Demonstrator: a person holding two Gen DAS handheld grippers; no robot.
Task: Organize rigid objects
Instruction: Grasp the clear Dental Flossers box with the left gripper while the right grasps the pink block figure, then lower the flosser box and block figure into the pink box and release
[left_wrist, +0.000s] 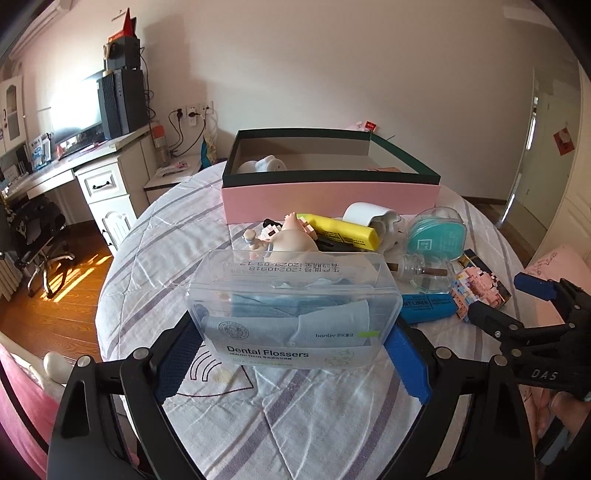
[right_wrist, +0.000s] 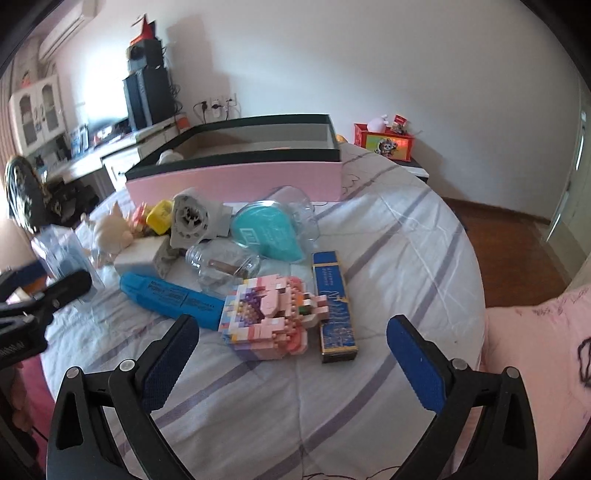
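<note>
While angled downward, left gripper (left_wrist: 291, 354) grasps the dental flosser box (left_wrist: 291, 306); right gripper (right_wrist: 290, 358) gapes, released.
Only the right wrist view shows the red box (right_wrist: 384, 142) at 1 o'clock.

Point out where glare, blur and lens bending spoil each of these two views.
Left wrist view: the monitor is blown out to white, sun patches glare on the wooden floor, and the door frame bows at the edge. Right wrist view: the window area by the speakers is washed out, the flosser box at the left edge is smeared, and the corners go dark.
</note>
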